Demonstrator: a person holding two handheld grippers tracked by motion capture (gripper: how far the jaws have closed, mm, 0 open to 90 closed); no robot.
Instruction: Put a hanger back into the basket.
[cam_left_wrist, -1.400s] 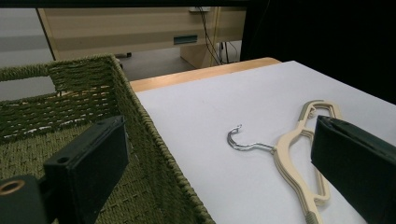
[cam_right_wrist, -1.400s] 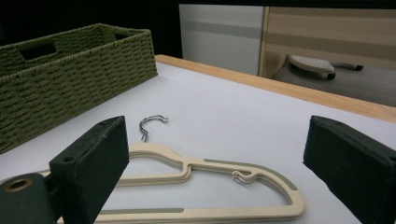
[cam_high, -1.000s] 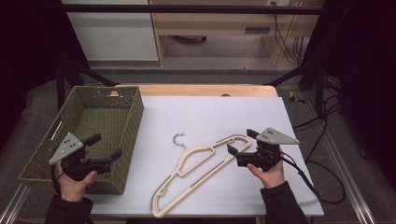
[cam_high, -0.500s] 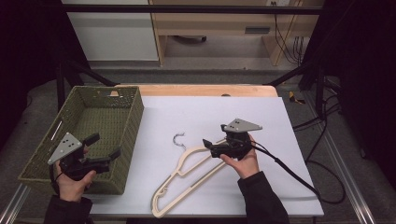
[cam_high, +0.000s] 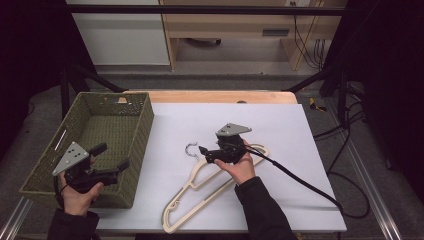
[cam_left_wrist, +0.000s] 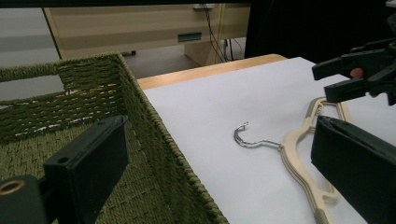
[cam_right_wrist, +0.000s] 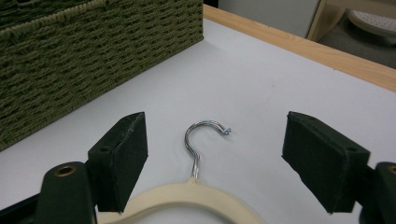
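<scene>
Hanger neck and metal hook between the right gripper's parted, just-narrowing jaws, untouched.

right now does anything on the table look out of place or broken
Nothing stands out. The cream hanger lies flat and whole on the white tabletop, its metal hook intact and pointing toward the green basket, which sits square at the table's left edge.
</scene>
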